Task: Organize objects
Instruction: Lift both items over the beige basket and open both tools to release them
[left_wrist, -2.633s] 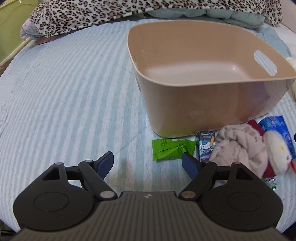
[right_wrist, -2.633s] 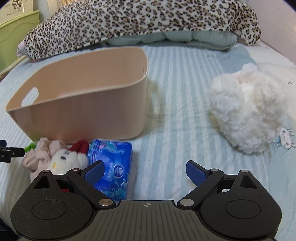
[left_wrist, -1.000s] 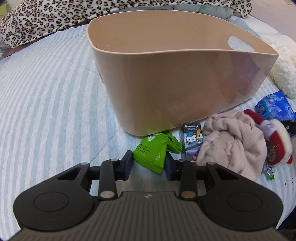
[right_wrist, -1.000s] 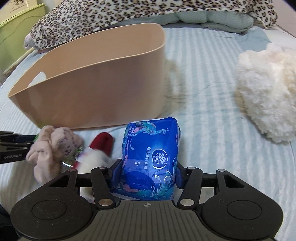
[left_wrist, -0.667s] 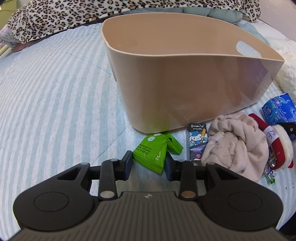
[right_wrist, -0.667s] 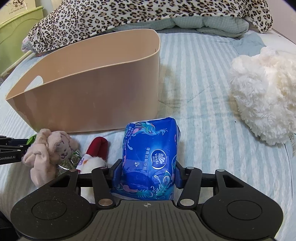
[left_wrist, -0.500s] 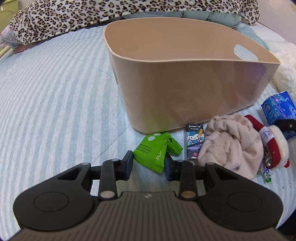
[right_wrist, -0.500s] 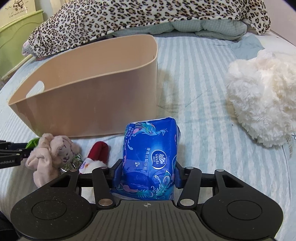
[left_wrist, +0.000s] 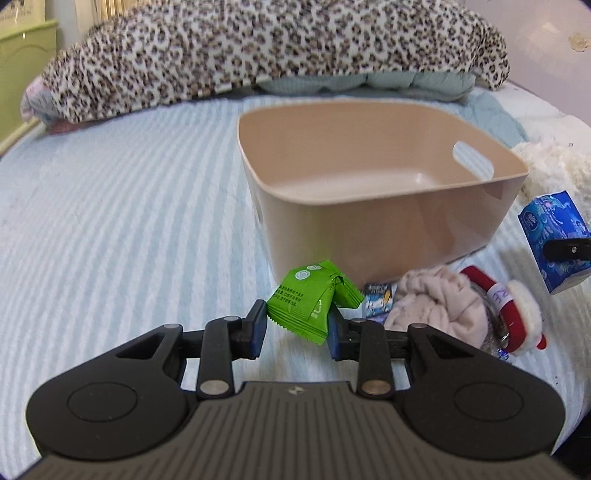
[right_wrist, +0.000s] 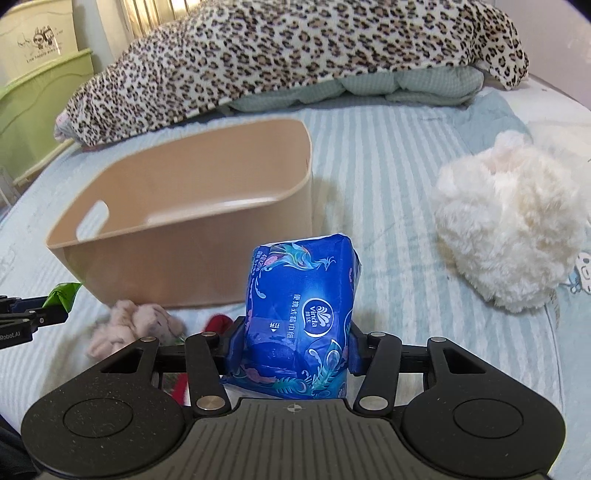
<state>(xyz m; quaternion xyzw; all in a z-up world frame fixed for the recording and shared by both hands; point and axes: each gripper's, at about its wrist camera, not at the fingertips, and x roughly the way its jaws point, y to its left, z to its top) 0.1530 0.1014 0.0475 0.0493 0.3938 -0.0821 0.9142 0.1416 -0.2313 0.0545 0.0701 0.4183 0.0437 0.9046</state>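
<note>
My left gripper (left_wrist: 297, 328) is shut on a green snack packet (left_wrist: 308, 299) and holds it above the striped bed, short of the beige tub (left_wrist: 369, 192). My right gripper (right_wrist: 297, 347) is shut on a blue tissue pack (right_wrist: 303, 314), raised to the right of the tub (right_wrist: 192, 221). The tissue pack also shows at the right edge of the left wrist view (left_wrist: 554, 236). The tub's inside shows nothing in it. A pink plush toy (left_wrist: 432, 306), a red and white plush (left_wrist: 513, 310) and a small carton (left_wrist: 378, 299) lie on the bed before the tub.
A fluffy white plush (right_wrist: 506, 229) lies on the bed to the right. A leopard-print blanket (right_wrist: 295, 51) and a green quilt (right_wrist: 369, 88) are piled behind the tub. A green cabinet (right_wrist: 33, 110) stands at the far left.
Both grippers closed on their items, the green packet and the blue tissue pack, and have lifted them off the bed. The tub's inside has come into view.
</note>
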